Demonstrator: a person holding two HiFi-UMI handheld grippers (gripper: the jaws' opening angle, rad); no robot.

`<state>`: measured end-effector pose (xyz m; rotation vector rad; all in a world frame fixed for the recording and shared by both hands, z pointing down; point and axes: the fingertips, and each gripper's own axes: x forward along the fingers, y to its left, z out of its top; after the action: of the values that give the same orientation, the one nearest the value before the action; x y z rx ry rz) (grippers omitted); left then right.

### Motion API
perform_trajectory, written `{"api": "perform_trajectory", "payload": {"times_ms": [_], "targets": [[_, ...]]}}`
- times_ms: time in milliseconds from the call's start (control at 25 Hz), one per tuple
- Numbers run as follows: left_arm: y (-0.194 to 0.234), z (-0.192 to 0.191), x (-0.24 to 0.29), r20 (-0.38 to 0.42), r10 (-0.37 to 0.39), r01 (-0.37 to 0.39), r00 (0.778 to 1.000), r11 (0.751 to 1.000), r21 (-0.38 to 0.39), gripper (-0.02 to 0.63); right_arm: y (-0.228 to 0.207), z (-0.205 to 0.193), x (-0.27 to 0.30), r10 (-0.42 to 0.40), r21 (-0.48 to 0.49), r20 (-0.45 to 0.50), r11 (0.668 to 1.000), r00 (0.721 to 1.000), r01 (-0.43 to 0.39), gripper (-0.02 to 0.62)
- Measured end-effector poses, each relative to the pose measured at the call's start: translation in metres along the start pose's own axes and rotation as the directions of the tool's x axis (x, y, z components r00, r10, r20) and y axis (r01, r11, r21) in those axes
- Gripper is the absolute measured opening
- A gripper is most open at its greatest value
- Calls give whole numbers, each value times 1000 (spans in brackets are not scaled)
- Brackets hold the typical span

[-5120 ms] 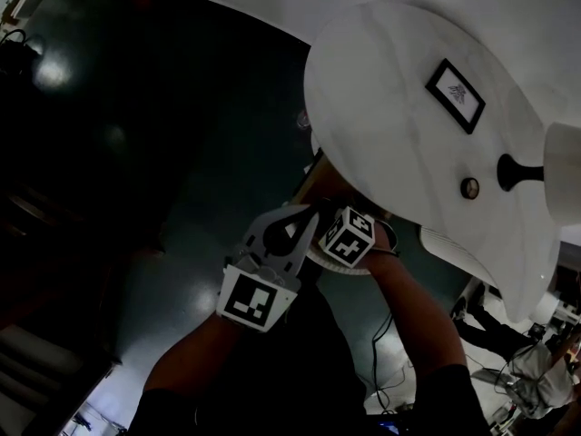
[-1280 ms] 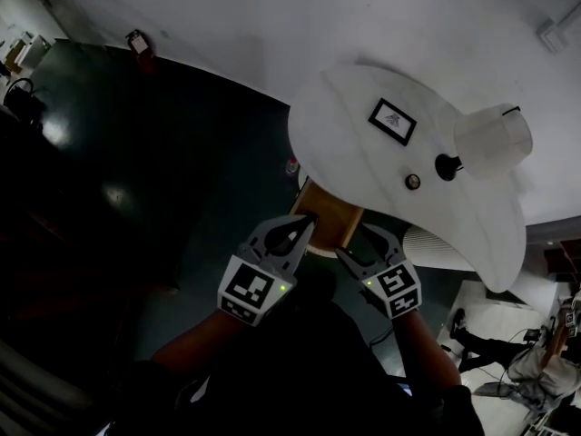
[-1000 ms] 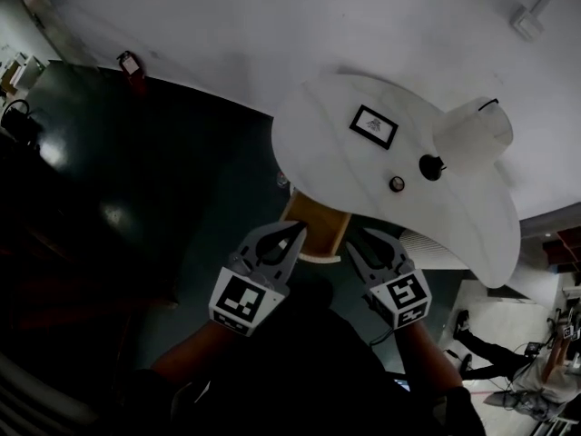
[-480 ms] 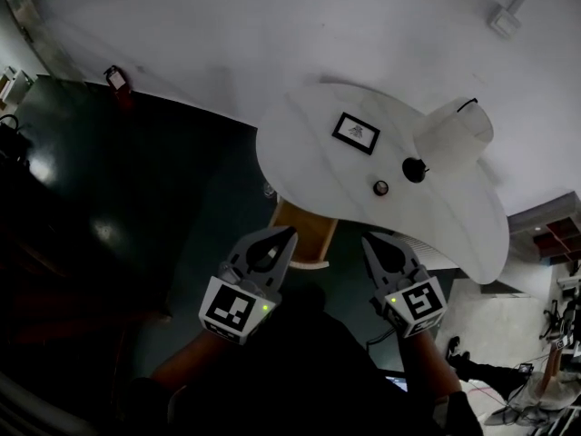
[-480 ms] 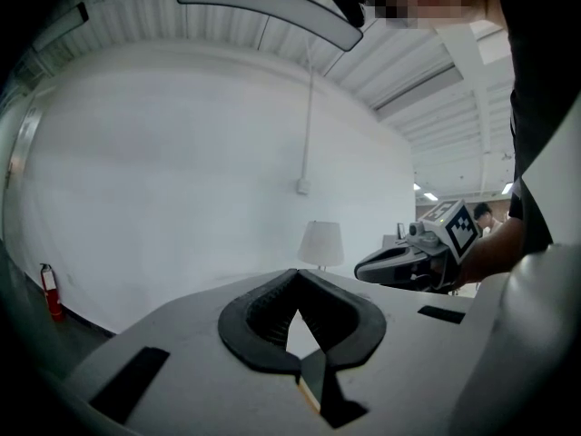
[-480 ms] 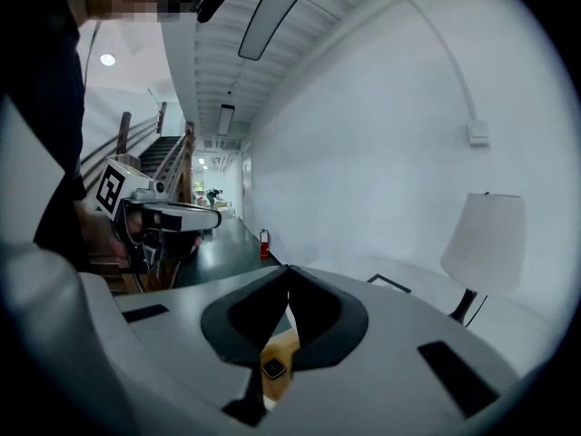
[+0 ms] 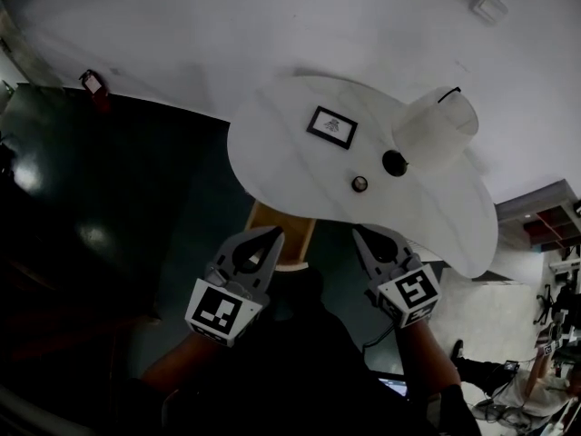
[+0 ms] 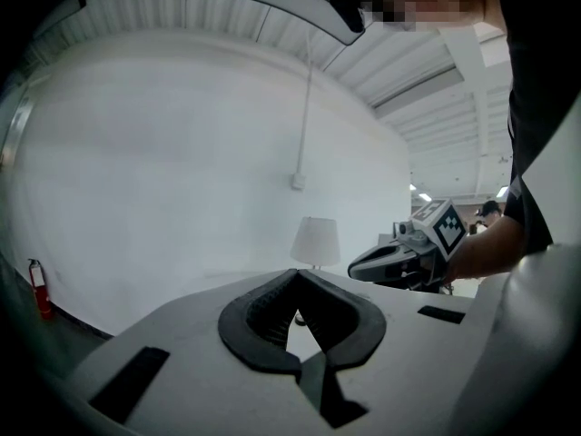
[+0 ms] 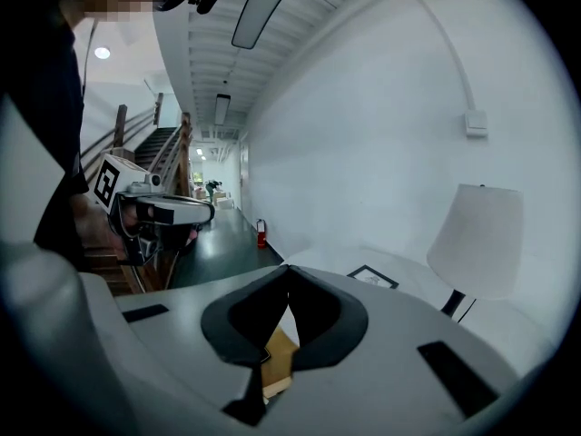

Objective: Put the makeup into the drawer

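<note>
Left gripper (image 7: 274, 232) and right gripper (image 7: 361, 232) hang pinched shut and empty, the right's jaws having just been closing, by the open light wooden drawer (image 7: 292, 234) at the round white table's (image 7: 290, 157) 7 o'clock. The small dark round pot (image 7: 359, 183), seemingly the makeup, sits on top at 4 o'clock. Fetching it likely comes next, with jaws reopened.

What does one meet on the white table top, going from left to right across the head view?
picture frame → small round object → lamp
</note>
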<state>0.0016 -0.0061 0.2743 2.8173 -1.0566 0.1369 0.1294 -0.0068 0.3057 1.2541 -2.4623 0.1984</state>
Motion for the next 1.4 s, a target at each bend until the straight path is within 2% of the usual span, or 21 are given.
{"api": "perform_trajectory", "payload": {"times_ms": [400, 560, 760, 1000, 1200, 1400], "targets": [[-31, 14, 84, -4, 73, -73, 997, 997, 16, 9, -75, -29, -4, 99, -21, -33, 995, 995, -100, 17], [-43, 10, 112, -12, 109, -109, 994, 994, -10, 9, -104, -47, -10, 130, -47, -67, 990, 989, -133, 17], [-54, -3, 134, -45, 132, -134, 990, 990, -33, 9, -130, -63, -10, 146, -35, -92, 988, 985, -150, 17], [-55, -12, 153, -61, 111, -114, 992, 993, -34, 9, -137, -79, 9, 172, -21, -127, 984, 977, -176, 18], [-43, -14, 168, -49, 107, -108, 993, 994, -18, 9, -146, -96, 33, 176, -23, -191, 983, 966, -183, 18], [-29, -35, 183, -83, 87, -90, 993, 996, -25, 9, -155, -118, 60, 182, -51, -268, 978, 946, -202, 21]]}}
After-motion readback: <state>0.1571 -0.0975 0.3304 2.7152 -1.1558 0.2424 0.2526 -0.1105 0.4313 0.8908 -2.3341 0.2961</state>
